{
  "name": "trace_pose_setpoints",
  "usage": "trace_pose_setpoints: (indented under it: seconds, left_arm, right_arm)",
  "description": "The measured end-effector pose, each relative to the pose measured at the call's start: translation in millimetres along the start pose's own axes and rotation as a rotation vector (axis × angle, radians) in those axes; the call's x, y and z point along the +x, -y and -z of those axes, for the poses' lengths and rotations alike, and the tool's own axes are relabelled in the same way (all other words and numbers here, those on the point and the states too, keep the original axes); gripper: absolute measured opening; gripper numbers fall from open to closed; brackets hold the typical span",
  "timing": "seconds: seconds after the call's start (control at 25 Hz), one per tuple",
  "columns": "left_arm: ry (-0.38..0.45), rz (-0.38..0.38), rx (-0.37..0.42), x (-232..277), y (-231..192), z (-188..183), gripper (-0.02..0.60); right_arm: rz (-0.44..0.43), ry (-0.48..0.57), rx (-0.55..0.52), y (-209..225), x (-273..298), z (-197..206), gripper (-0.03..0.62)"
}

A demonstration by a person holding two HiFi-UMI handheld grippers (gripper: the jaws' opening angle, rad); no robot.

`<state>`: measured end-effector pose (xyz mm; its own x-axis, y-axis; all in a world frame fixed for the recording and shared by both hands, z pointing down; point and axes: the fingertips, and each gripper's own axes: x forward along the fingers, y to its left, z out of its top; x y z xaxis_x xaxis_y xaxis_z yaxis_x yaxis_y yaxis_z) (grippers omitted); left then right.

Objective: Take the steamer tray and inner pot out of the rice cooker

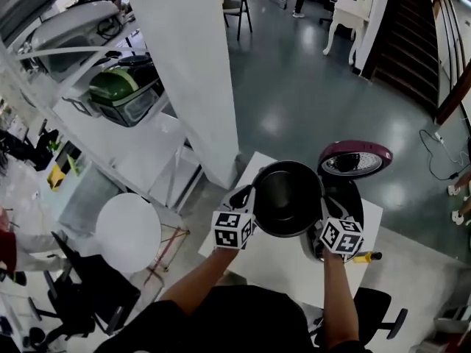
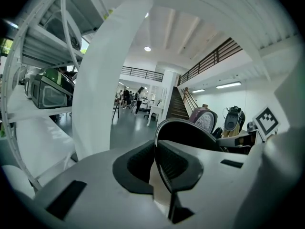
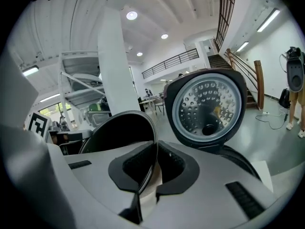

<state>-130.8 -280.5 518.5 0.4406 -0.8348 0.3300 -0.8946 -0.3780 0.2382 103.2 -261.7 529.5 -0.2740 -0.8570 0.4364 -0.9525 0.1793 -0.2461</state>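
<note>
The black inner pot (image 1: 287,197) hangs above the white table (image 1: 272,263), held by its rim from both sides. My left gripper (image 1: 247,197) is shut on the pot's left rim (image 2: 183,128), and the thin edge runs between its pads (image 2: 136,163). My right gripper (image 1: 324,213) is shut on the right rim (image 3: 121,130). The rice cooker (image 1: 347,197) stands just right of the pot with its maroon lid (image 1: 355,158) up. The lid's perforated inner plate (image 3: 206,109) shows in the right gripper view. I see no steamer tray.
A wide white pillar (image 1: 191,65) rises just beyond the table's left corner. White shelves (image 1: 121,87) with other appliances stand at the left. A round white stool (image 1: 127,232) sits beside the table. A small yellow-handled tool (image 1: 366,257) lies near the cooker.
</note>
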Motion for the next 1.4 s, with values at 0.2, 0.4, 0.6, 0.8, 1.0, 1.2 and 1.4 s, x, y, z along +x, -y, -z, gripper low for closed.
trace_pose_setpoints:
  seconds: [0.2,0.4,0.6,0.8,1.0,1.2,1.4]
  left_arm:
    - [-0.057,-0.001,-0.032,2,-55,30,0.022]
    - [-0.134,0.003,-0.052,16,-96,70,0.022]
    - [-0.233,-0.002,-0.06,28,-122,121,0.023]
    - [-0.297,0.015,-0.112,38,-140,158,0.023]
    - [-0.358,0.02,-0.139,45,-147,182,0.023]
    - [-0.381,0.05,-0.127,51,-148,194,0.023]
    - [-0.385,0.068,-0.143,58,-149,198,0.026]
  right_arm:
    - [0.021,-0.081,0.003,-31,40,39,0.022]
    - [0.065,-0.174,-0.011,-45,77,81,0.023]
    - [0.094,-0.263,-0.011,-45,103,125,0.023]
    - [0.117,-0.326,-0.004,-43,126,159,0.023]
    - [0.128,-0.362,-0.003,-38,139,178,0.023]
    - [0.143,-0.375,0.01,-31,145,189,0.023]
    - [0.159,-0.377,-0.003,-28,150,193,0.023]
